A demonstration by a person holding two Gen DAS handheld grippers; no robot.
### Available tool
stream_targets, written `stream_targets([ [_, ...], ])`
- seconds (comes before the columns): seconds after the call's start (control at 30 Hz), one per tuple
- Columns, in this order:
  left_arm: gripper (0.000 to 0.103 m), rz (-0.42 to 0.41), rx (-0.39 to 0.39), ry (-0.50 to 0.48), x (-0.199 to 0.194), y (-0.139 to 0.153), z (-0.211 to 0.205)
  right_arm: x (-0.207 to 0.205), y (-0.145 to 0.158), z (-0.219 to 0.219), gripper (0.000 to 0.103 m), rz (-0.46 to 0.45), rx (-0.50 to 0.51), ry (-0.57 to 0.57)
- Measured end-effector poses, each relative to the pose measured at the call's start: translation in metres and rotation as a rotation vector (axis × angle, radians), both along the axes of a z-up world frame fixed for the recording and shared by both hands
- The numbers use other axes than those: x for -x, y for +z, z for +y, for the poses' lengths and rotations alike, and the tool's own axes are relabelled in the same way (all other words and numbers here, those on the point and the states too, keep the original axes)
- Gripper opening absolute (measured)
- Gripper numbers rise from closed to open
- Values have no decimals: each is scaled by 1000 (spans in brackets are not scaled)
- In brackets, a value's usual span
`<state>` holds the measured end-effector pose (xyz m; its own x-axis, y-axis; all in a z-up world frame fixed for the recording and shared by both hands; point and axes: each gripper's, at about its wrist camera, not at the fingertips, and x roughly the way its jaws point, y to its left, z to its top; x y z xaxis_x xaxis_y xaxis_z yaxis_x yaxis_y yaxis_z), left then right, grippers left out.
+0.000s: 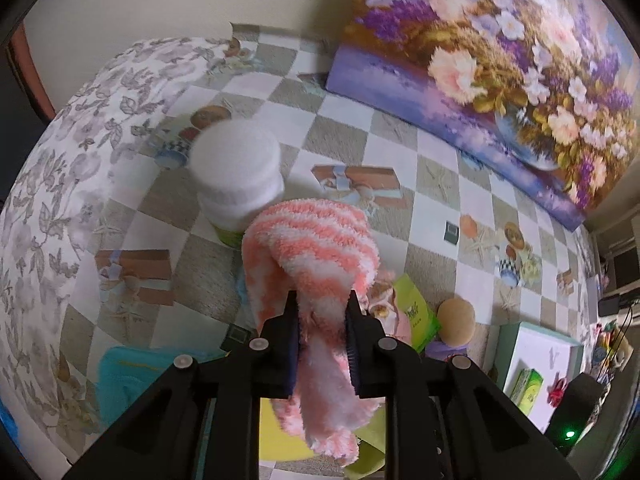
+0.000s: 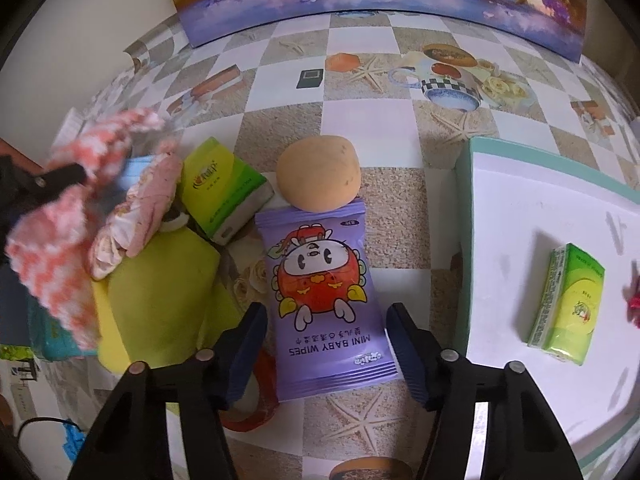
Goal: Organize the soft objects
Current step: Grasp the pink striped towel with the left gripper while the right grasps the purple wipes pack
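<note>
1. In the left wrist view, the left gripper [image 1: 322, 304] is seen at lower centre, its two fingers clamped on a pink-and-white striped fuzzy sock [image 1: 316, 248]; the sock is draped over the fingertips and hangs down between the arms toward the bottom of the frame.
2. A white cylindrical roll [image 1: 236, 164], blurred, is shown just left of and above the sock, at centre left of the frame.
3. The checked tablecloth [image 1: 352, 136] is covered toward the upper right by a flower painting [image 1: 500, 52] that is leaned against the wall.
4. In the right wrist view, the right gripper [image 2: 326, 316] is held at lower centre with its fingers spread apart; nothing is held. A purple pack of baby wipes [image 2: 320, 292] is seen lying flat between them; contact cannot be judged.
5. A round tan sponge [image 2: 318, 174] is placed just above the pack, touching its top edge.
6. A green tissue pack [image 2: 224, 192] is shown left of the sponge, beside a pink patterned cloth [image 2: 140, 208] and a yellow-green soft item [image 2: 160, 296].
7. The same striped sock is visible at the left edge of this view, held off the table by the left gripper.
8. A white tray with a teal rim [image 2: 464, 240] occupies the right side; a second green tissue pack [image 2: 568, 304] is laid on it.
</note>
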<state>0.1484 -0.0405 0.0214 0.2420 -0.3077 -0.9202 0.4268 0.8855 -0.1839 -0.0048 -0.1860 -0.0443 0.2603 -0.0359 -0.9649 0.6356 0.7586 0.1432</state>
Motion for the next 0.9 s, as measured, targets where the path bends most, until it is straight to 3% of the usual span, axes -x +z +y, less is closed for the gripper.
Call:
stream_targets([
  [0.3,21,-45,44,49,-7,25,18,-9,-2,10,58,40,55,34],
  [0.53,21,-71,59,59,-7,37,24,-5,1,4,53,25,26,19],
  [0.9,21,-150,101,70,0,70,34,16,53,-19,53,-19,47,-67],
])
